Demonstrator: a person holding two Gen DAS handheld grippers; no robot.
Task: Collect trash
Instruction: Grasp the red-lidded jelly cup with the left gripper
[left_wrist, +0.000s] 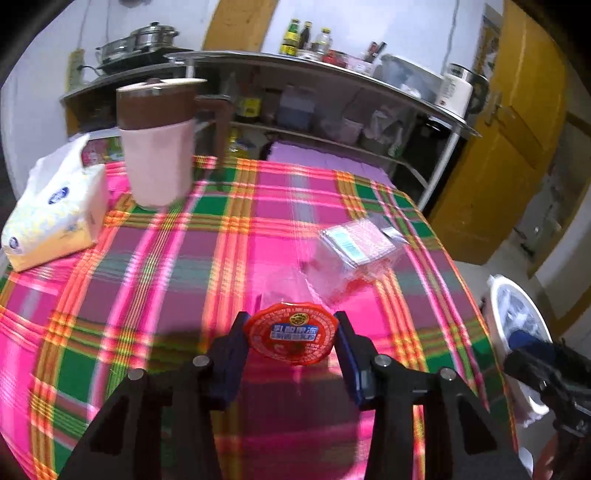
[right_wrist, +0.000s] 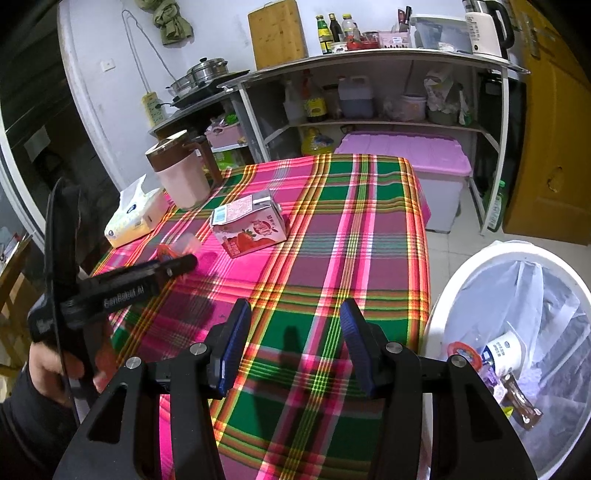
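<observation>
The surface (right_wrist: 332, 229) carries a pink, green and orange plaid cloth. Beside its right edge, on the floor, stands a white trash bin (right_wrist: 461, 273) lined with a clear bag; it holds a paper cup, a red-lidded cup and a brown wrapper. At the far left corner of the surface stands a pitcher (left_wrist: 159, 147) with a brown lid and pale pink body, upright, with a tissue pack (left_wrist: 55, 218) just beside it.

Near the middle of the surface lies a strawberry milk carton (right_wrist: 251, 225) on its side (in the left wrist view it is blurred).

The left gripper (left_wrist: 293, 341) reaches over the near left part of the surface. Its jaws stand at a middling width, closed on a small jelly cup (left_wrist: 293, 338): the blue pads press on both sides of its red foil lid, which faces the camera. The cup sits at the cloth; whether it is lifted clear cannot be told.

The right gripper (right_wrist: 295, 343) hovers over the near edge of the surface, jaws wide apart with only cloth visible between them.
</observation>
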